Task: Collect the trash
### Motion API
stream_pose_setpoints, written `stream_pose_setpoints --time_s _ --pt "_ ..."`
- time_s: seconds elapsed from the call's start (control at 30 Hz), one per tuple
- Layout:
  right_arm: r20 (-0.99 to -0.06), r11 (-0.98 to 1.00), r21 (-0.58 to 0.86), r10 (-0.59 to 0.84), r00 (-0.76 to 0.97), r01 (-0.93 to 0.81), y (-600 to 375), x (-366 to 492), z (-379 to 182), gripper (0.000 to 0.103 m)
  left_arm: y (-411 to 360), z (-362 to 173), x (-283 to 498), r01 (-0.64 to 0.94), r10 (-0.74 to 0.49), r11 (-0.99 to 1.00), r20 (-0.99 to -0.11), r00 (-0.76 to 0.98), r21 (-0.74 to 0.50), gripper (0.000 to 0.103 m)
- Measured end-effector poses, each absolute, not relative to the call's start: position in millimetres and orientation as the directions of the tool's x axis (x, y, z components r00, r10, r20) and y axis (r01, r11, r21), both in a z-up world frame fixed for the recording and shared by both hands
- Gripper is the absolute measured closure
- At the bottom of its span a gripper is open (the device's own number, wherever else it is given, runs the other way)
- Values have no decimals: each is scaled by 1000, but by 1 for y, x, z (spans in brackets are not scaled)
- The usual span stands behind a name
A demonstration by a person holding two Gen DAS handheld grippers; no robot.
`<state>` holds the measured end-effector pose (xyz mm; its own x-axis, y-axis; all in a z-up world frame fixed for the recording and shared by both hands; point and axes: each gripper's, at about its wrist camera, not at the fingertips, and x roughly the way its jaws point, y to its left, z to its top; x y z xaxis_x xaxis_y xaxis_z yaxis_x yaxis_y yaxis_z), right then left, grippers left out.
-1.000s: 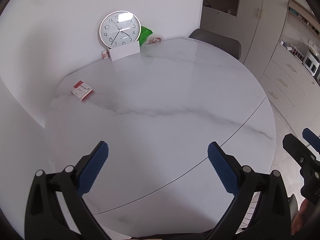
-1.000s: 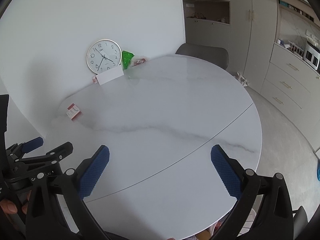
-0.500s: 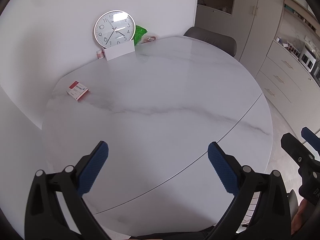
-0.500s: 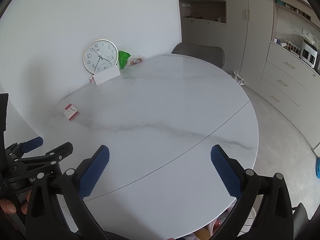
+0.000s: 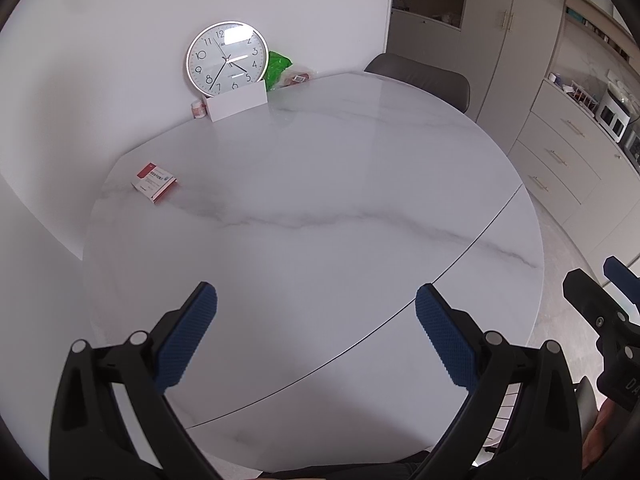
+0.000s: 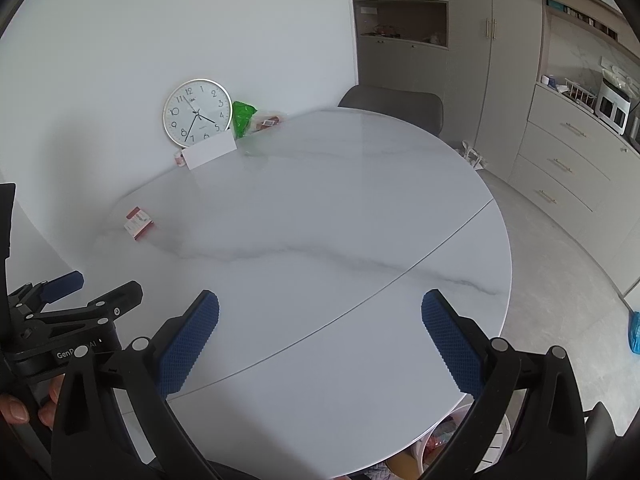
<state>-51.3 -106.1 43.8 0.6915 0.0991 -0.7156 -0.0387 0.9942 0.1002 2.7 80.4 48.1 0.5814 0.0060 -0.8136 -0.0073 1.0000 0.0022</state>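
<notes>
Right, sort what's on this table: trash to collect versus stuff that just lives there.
Likely trash:
red-and-white box
green bag
red wrapper

Just there:
clock
white card
small jar
chair

Both grippers open, empty.

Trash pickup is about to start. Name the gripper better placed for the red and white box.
Left. The red and white box lies at the table's left side, nearer the open left gripper; the right gripper is farther right.

Glossy marble-look table [image 5: 320, 184]; crinkly green plastic bag [image 5: 277, 67]; metal-rimmed clock [image 5: 227, 57].
</notes>
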Motion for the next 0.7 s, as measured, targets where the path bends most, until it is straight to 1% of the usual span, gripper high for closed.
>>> stream_pose_setpoints --time_s 0.7 --pt "-722 994 105 91 686 -21 -110 -53 39 2 78 46 3 6 -3 1000 -817 577 1 8"
